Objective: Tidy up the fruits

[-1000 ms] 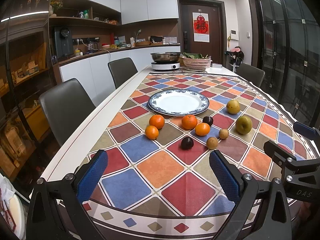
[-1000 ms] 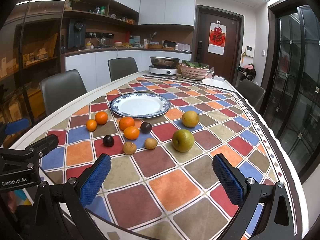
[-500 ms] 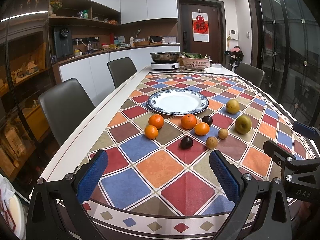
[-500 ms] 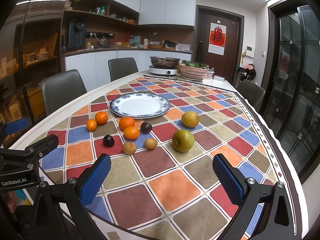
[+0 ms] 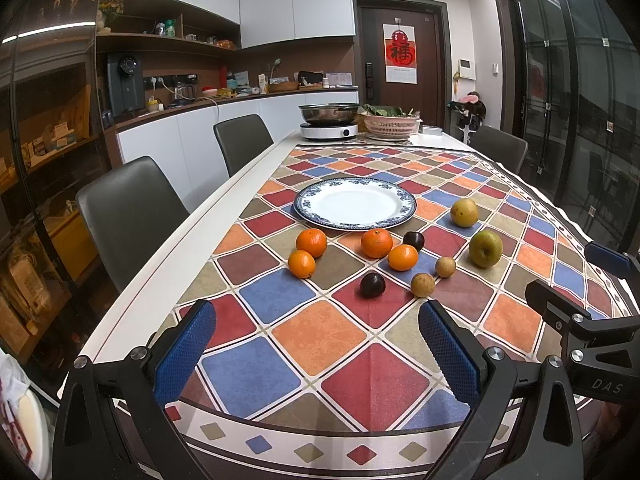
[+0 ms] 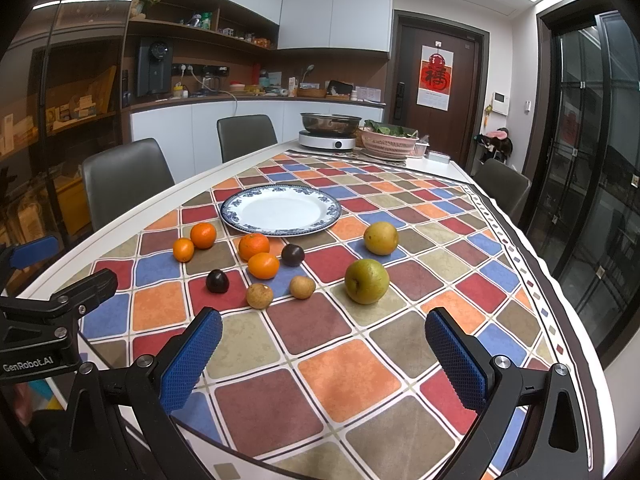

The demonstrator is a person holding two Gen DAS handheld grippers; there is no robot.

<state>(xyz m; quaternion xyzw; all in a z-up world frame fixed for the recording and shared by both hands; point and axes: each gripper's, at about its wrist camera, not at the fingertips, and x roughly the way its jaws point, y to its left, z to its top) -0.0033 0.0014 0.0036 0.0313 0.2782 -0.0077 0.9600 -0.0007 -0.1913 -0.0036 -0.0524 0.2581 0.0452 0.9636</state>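
- Table, long, white-edged: I see it run away from both my cameras under a cloth of coloured diamonds.
- Plate, white with a blue patterned rim, bare, flat on the cloth behind the fruit.
- Left gripper: I hold it low over the near table edge, jaws spread wide, nothing between the blue pads.
- Right gripper: likewise low at the near edge, jaws spread wide and empty; the two grippers sit side by side.
- Green pear and yellow pear, right of the group, apart from each other.
- Four oranges, in front of the plate: two touching at left, two close together at centre.
- Two dark plums, one near the plate, one nearest me.
- Two small brown fruits, side by side, closest to my right gripper.
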